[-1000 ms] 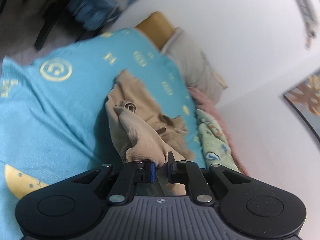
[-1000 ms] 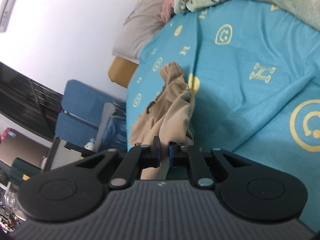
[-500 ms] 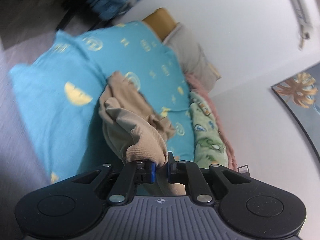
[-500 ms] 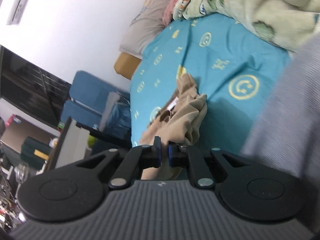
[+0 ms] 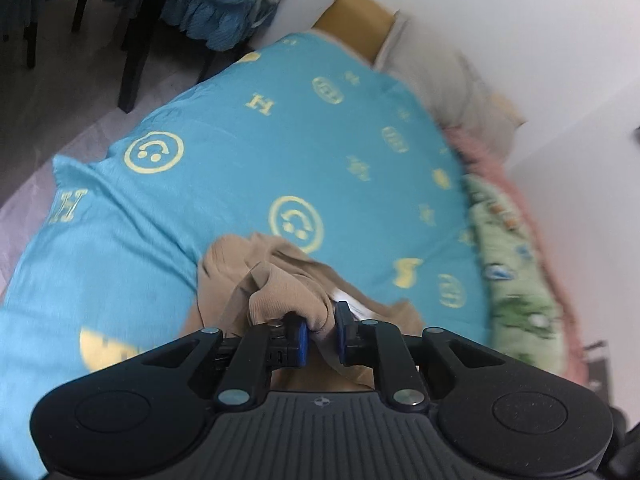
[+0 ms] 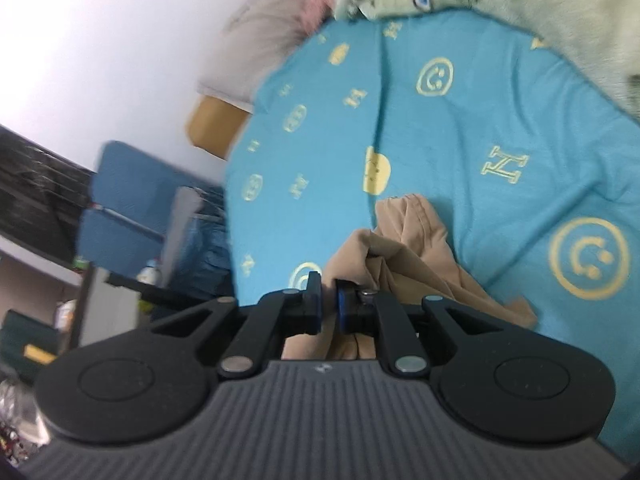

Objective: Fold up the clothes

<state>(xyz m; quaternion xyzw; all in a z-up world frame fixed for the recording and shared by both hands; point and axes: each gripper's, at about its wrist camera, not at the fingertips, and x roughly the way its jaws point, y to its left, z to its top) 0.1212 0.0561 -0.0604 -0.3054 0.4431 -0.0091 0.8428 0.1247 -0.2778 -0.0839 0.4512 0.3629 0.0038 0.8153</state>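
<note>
Pinched between the blue pads [image 5: 301, 339] of the left gripper [image 5: 320, 336]: a bunched wad of the tan ribbed garment [image 5: 288, 292], jaws easing apart at this moment yet cloth still filling the narrow gap. Clamped likewise in the right gripper [image 6: 329, 307]: another fold of the same tan garment [image 6: 404, 240], pads nearly together with only fabric between. One garment, two grippers, each gripping a separate bunch; the rest crumpled on the turquoise bedsheet [image 5: 224, 168], near the middle of the bed. A sliver of white, perhaps a tag, poking out of the tan folds in the left wrist view only; nothing legible on it. Printed on the sheet in yellow: smiley faces, two clear in the left view, plus serif "H" letters [image 6: 505, 164] and small oval marks too blurred to read. Along the far edge of the bed: one green cartoon-print blanket [image 5: 512, 264], one pink fluffy blanket [image 5: 480, 152] and one grey pillow [image 5: 452, 80] against the white wall. Only in the left view: dark chair legs [image 5: 132, 72] on the floor. Only in the right view: a blue seat [image 6: 132, 196] and cluttered shelves [image 6: 24, 344] beyond the bed's edge.
</note>
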